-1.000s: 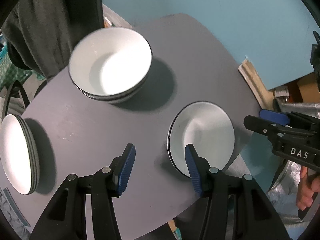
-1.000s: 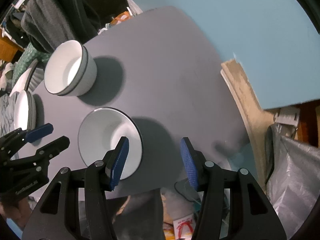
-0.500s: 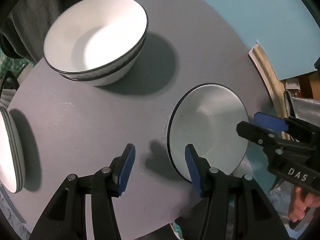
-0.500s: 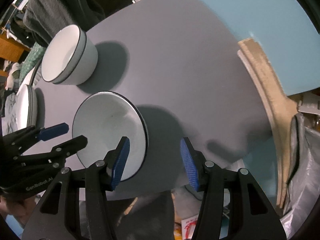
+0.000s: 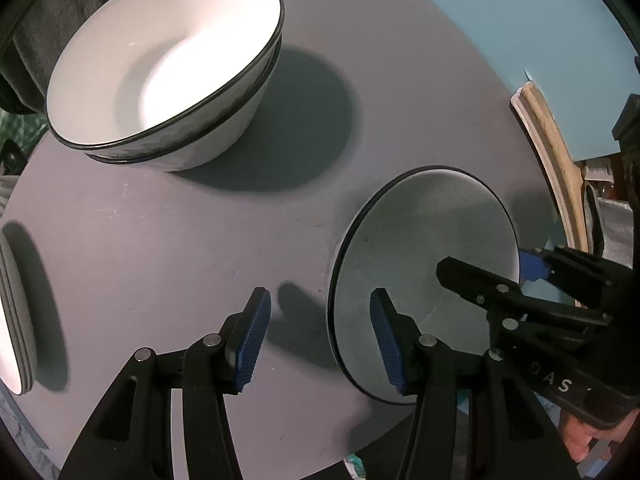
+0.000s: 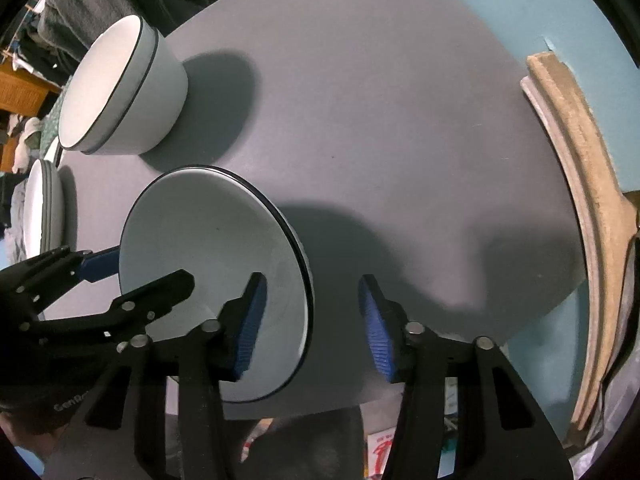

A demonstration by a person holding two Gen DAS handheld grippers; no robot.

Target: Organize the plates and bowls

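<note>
A single white plate with a dark rim (image 5: 424,248) lies near the front edge of the round grey table (image 5: 160,240); it also shows in the right wrist view (image 6: 208,240). My left gripper (image 5: 320,338) is open, its right finger over the plate's left rim. My right gripper (image 6: 310,322) is open and straddles the plate's right rim; it also shows from the left wrist (image 5: 492,276). Two nested white bowls (image 5: 164,64) stand further back, also in the right wrist view (image 6: 120,88). A stack of plates (image 5: 16,312) sits at the left, also in the right wrist view (image 6: 44,208).
A blue wall (image 6: 500,8) lies behind the table. A tan wooden moulding (image 6: 580,200) leans at the right. Dark clothing (image 5: 40,20) hangs behind the bowls. Clutter lies on the floor below the table's front edge (image 6: 380,440).
Both grippers have moved forward and down toward the single plate. Each now has a finger over a rim of it. The bowls and plates have not moved.
</note>
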